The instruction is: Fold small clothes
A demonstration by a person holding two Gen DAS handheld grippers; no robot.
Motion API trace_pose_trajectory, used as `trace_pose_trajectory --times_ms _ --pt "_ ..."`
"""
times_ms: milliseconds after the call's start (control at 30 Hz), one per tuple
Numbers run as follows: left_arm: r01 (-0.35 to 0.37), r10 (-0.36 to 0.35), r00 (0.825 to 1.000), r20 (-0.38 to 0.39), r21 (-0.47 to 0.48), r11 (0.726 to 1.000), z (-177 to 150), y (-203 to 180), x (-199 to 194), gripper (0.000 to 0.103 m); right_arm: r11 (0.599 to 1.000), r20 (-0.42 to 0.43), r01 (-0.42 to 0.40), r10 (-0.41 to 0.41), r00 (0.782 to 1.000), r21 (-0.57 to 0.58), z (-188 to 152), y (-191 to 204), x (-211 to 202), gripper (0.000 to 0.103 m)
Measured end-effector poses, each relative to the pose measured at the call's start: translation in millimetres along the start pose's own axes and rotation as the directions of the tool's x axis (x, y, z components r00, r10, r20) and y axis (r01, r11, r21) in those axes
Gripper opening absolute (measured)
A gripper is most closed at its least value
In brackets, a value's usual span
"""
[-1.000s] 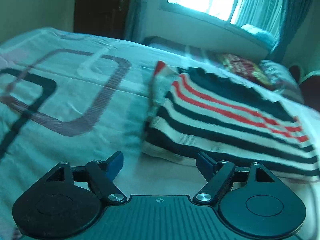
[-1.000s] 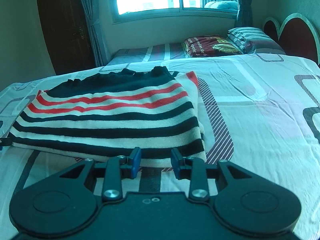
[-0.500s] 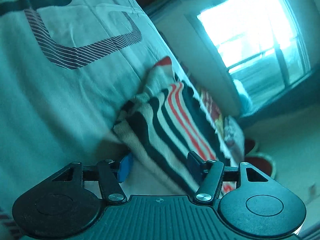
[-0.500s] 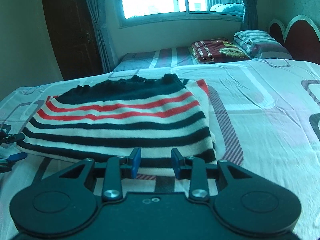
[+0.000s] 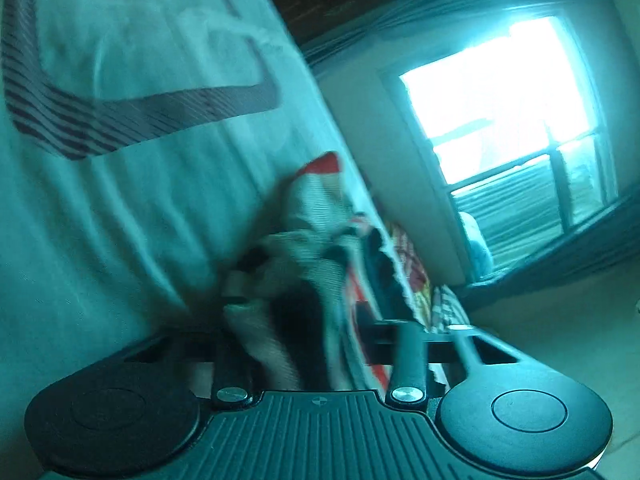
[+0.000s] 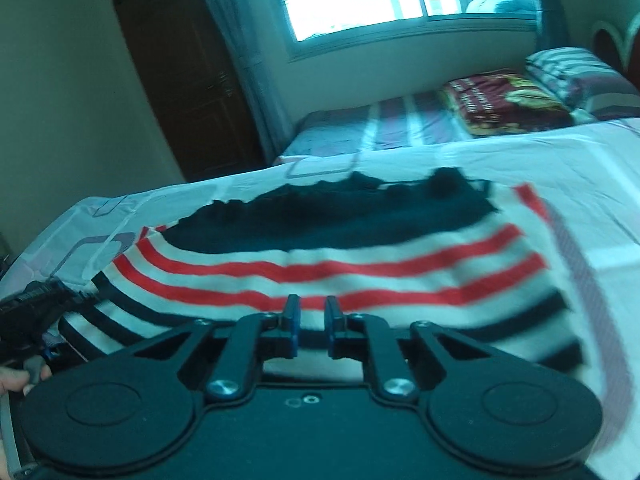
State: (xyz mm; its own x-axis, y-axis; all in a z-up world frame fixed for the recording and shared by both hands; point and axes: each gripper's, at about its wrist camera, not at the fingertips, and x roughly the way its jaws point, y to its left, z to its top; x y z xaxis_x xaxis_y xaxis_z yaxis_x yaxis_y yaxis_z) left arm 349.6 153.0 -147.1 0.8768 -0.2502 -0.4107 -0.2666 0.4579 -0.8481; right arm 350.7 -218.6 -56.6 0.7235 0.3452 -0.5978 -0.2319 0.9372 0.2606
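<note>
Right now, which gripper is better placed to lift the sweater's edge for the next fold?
Left gripper, probably: the sweater bunches between its closing jaws. The right gripper, also closing, shows only a gap.

Left tongs point(image 5: 304, 344) tips hidden in blurred striped garment point(image 5: 312, 248).

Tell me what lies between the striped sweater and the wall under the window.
Right wrist view: beyond the striped sweater comes bare patterned bedsheet, then a striped mattress bearing a dark red pillow, up to the wall.
</note>
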Motion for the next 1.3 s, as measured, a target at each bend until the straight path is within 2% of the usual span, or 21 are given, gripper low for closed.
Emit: trace_pose_trajectory --times_ms 200,267,367,433,500,533,667,733,833,900,967,1033,1067,1100,1133,1167,1233,1300 --pt "0.068 -0.068 0.998 -0.002 0.0 0.998 -2 10 -6 0.02 0.999 -0.045 -0.017 0.016 0.999 -0.038 1 20 32 0.01" --pt "0.068 -0.068 0.998 0.0 0.003 0.998 -2 12 -3 0.021 0.998 -0.09 0.026 -0.031 0.995 -0.05 -3 19 45 0.005" --pt "0.053 -0.053 0.999 0.004 0.012 0.999 -2 6 3 0.023 0.999 -0.073 0.016 -0.019 0.997 -0.034 -4 16 46 0.003" --pt "0.046 -0.046 0.999 -0.001 0.013 0.999 2 6 7 0.023 0.999 -0.034 0.008 -0.01 0.999 -0.047 -2 19 40 0.008" --pt "0.067 -0.067 0.998 0.002 -0.012 0.998 5 11 7 0.022 0.998 -0.042 -0.021 0.019 0.999 -0.054 -3 21 42 0.008" --pt "0.079 -0.079 0.997 0.004 -0.02 0.997 4 14 4 0.022 0.998 -0.074 -0.005 0.0 0.997 -0.06 -6 21 48 0.004" --pt "0.113 -0.113 0.994 0.01 -0.007 0.994 3 15 -2 0.02 0.998 -0.058 0.004 -0.008 0.998 -0.065 -8 18 51 0.003" --pt "0.129 -0.129 0.992 0.006 0.014 0.992 5 6 -7 0.02 0.995 -0.044 0.013 -0.017 0.999 -0.099 -13 20 50 0.003" --pt "0.186 -0.186 0.982 -0.007 0.114 0.976 11 -40 -14 0.02 0.969 -0.014 0.066 -0.071 0.997 -0.24 -22 36 50 0.003" --pt "0.233 -0.226 0.972 -0.059 0.187 0.954 12 -81 -13 0.02 0.959 0.003 0.085 -0.088 0.996 -0.271 -26 41 52 0.003" --pt "0.28 -0.252 0.959 -0.133 0.282 0.917 6 -124 -6 0.02 0.977 -0.004 0.06 -0.062 0.998 -0.204 -24 33 51 0.003" --pt "0.308 -0.241 0.946 -0.215 0.379 0.872 -9 -164 3 0.02 0.996 -0.032 0.005 -0.008 0.999 -0.088 -16 18 49 0.003" --pt "0.319 -0.224 0.94 -0.257 0.428 0.846 -21 -184 10 0.02 0.999 -0.041 -0.033 0.033 0.999 0.011 -10 5 44 0.004" --pt "0.324 -0.206 0.936 -0.287 0.468 0.822 -34 -199 16 0.02 0.99 -0.008 -0.045 0.047 0.999 0.135 -5 -14 32 0.008" --pt "0.333 -0.186 0.929 -0.319 0.506 0.796 -48 -212 23 0.02 0.969 0.05 -0.024 0.013 0.999 0.246 -5 -34 14 0.021" --pt "0.343 -0.159 0.921 -0.357 0.544 0.766 -66 -224 33 0.02 0.946 0.09 0.008 -0.039 0.995 0.325 -8 -54 -7 0.024" --pt "0.341 -0.075 0.903 -0.424 0.596 0.727 -105 -238 55 0.02 0.917 0.152 0.019 -0.086 0.985 0.398 -15 -84 -45 0.025" --pt "0.336 0.022 0.874 -0.486 0.636 0.695 -152 -239 83 0.02 0.885 0.171 0.0 -0.091 0.981 0.466 -22 -110 -73 0.038"
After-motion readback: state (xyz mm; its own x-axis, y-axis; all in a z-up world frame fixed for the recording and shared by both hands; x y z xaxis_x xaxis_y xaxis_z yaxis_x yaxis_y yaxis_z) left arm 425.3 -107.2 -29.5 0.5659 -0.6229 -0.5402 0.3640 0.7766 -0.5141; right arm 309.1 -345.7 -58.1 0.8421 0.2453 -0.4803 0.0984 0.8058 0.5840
